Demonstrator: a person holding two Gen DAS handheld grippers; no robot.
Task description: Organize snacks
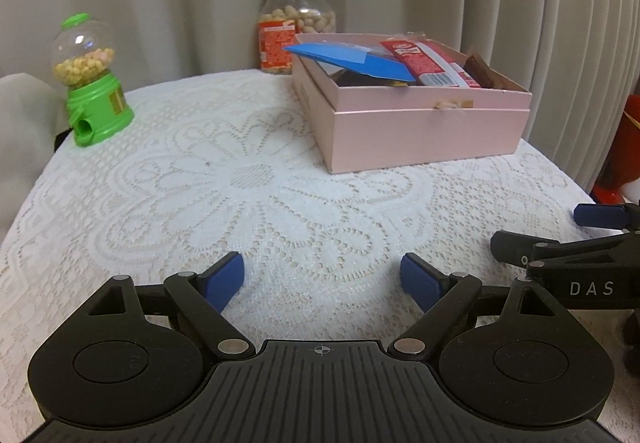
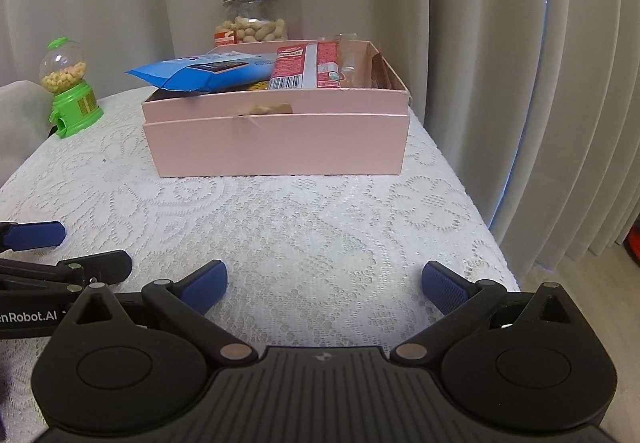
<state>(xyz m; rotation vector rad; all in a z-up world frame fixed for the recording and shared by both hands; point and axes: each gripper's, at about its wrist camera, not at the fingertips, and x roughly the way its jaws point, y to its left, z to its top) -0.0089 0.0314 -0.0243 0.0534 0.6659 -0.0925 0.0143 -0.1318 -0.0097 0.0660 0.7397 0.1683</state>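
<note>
Both tools hover low over the lace-covered desk [image 2: 320,211] with nothing between their blue pads: the left hand-held gripper [image 1: 322,281] stands wide open, and so does the right hand-held gripper [image 2: 324,283], just beside it. The snacks sit in the pink box [image 2: 276,139] towards the back of the desk, a blue packet [image 2: 192,73] jutting over its left rim beside a red packet [image 2: 306,67]. Behind the box stands a jar of peanuts [image 2: 254,19], and near the desk's left edge a green candy dispenser [image 1: 94,83].
</note>
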